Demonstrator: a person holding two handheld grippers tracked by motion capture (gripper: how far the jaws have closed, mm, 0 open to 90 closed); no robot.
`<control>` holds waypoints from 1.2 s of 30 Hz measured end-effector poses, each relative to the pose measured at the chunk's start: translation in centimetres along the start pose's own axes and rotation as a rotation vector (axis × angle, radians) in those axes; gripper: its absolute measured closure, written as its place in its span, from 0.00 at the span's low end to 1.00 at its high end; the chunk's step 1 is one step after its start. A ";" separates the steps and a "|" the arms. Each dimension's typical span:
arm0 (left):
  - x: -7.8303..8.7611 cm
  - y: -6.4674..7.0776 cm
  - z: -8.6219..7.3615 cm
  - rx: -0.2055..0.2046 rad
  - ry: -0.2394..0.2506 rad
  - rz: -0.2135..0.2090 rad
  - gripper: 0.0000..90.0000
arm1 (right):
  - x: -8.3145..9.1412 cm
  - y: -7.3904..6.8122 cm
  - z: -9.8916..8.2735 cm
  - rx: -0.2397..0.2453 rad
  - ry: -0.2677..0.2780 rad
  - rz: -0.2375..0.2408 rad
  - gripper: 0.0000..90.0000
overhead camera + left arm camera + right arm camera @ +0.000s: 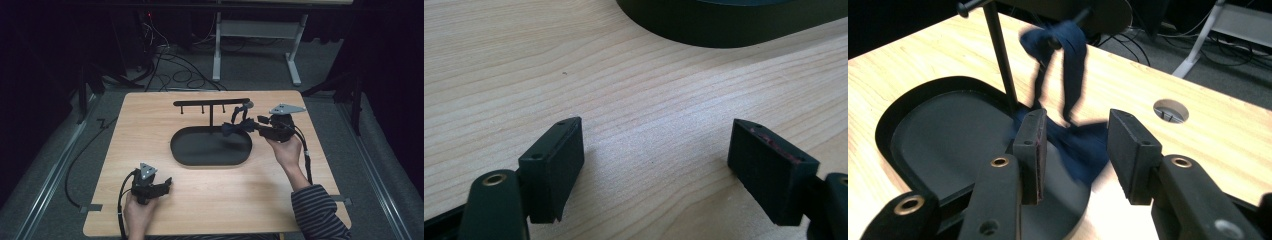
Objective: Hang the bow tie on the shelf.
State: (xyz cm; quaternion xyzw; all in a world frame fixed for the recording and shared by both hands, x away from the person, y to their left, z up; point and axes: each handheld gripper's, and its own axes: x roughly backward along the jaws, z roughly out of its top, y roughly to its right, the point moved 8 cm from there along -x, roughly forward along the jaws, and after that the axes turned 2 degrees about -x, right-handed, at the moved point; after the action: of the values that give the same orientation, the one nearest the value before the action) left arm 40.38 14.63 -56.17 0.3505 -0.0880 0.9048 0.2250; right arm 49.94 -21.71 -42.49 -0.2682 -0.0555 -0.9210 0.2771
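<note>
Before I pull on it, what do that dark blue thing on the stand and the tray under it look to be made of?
The bow tie looks like soft cloth: its strap droops limp from the stand. The tray looks like matte black metal or plastic, with a smooth rim; I cannot tell which.

floor (35, 165): grey carpet | cables (172, 70): tangled | white desk frame (255, 35) behind | surroundings dark
</note>
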 end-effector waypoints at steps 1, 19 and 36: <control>0.0 0.0 0.0 0.000 0.000 0.000 0.26 | 0.4 0.2 -0.3 -0.006 0.004 0.000 0.69; 0.0 0.0 0.0 -0.001 -0.001 0.001 0.26 | 3.3 0.2 -0.9 -0.020 0.044 0.019 0.66; 0.0 0.0 0.0 -0.001 -0.001 0.001 0.26 | 5.9 0.8 -2.4 -0.045 0.062 0.023 0.66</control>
State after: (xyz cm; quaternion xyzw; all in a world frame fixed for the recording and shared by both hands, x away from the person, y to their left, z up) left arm 40.38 14.63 -56.17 0.3506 -0.0887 0.9048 0.2247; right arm 45.17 -25.80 -41.45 -0.2462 -0.0228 -0.9267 0.2830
